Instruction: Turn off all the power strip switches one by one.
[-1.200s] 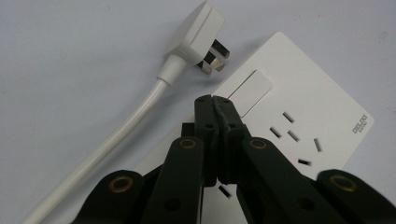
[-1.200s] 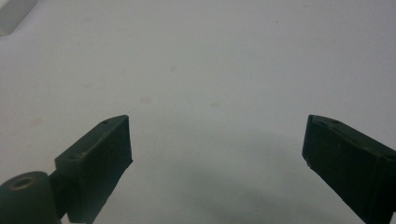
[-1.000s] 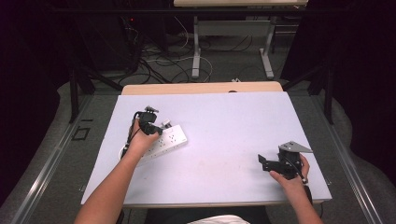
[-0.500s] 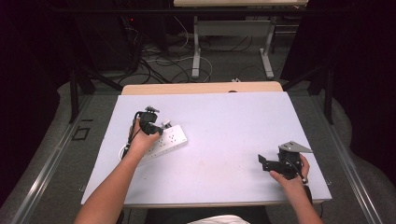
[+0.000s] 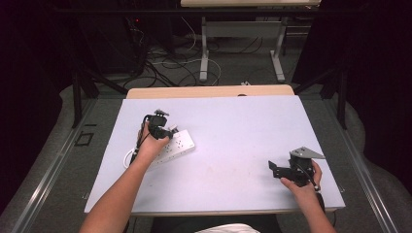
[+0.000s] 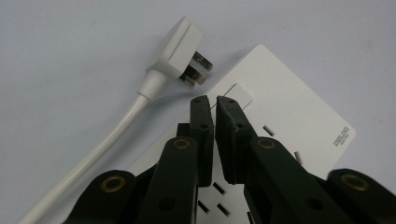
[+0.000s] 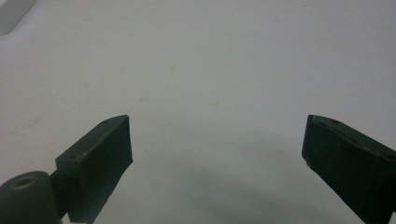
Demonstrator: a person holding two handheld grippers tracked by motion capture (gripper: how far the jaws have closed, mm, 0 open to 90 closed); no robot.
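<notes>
A white power strip (image 5: 180,144) lies flat on the left part of the white table (image 5: 233,116). My left gripper (image 5: 162,130) hovers over the strip's end. In the left gripper view its jaws (image 6: 214,100) stand almost together above the strip (image 6: 299,112), near its switch. They have just eased apart by a sliver, with nothing between them. The strip's white plug (image 6: 180,46) lies on its side just beyond the strip, prongs toward it, and its cable (image 6: 107,140) trails away. My right gripper (image 5: 275,170) rests near the table's front right, open (image 7: 217,135) over bare tabletop.
The strip's cable loops (image 5: 129,158) beside my left forearm. A wooden table edge (image 5: 209,91) borders the far side. Beyond it are desk legs (image 5: 204,48) and floor cables (image 5: 160,58). Dark curtains flank both sides.
</notes>
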